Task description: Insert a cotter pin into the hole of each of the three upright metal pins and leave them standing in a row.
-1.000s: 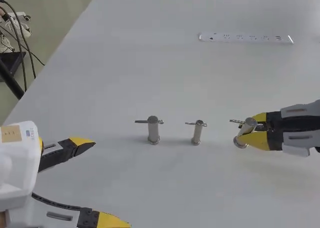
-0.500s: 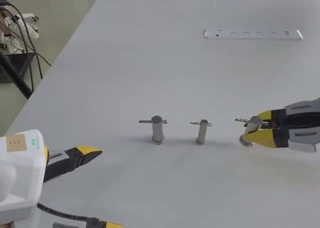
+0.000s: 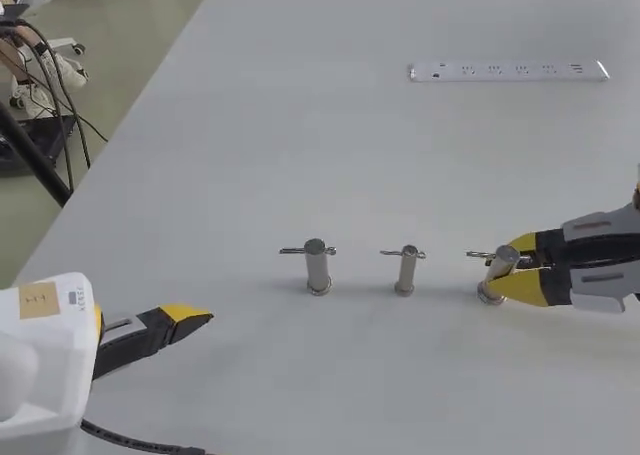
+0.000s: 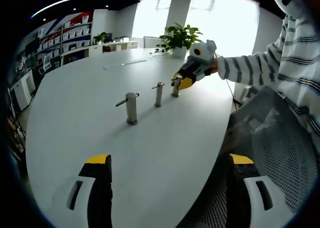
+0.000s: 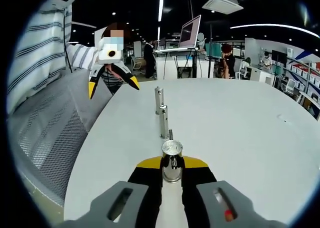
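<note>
Since a second ago the right pin (image 5: pixel 172 160) has come nearer to upright, though it leans a little yet, and its foot is on the tabletop (image 3: pixel 300 125). It closes a row with the middle pin (image 3: pixel 406 272) and the left pin (image 3: pixel 318 267), which both stand straight and well apart from one another.

All three are smooth, bright steel cylinders with a wider flat foot. A thin wire cotter crosses each near the top: the left cotter (image 3: pixel 297 250), the middle cotter (image 3: pixel 388 253) and the right cotter (image 3: pixel 478 256). Each sticks out sideways.

The right gripper (image 3: pixel 515 268) has its tapered, yellow-tipped black jaws closed on the right pin's shaft, one on each side. They cover part of the shaft, and the right cotter's far end is hidden behind them.

The left gripper (image 4: pixel 170 160) is near the tabletop's edge, well apart from the row. Its jaws are spread wide with nothing between them. In the head view its lower jaw is cut off at the bottom edge.

The tabletop is matte and pale. A flat white power strip (image 3: pixel 507 71) lies far behind the row.
</note>
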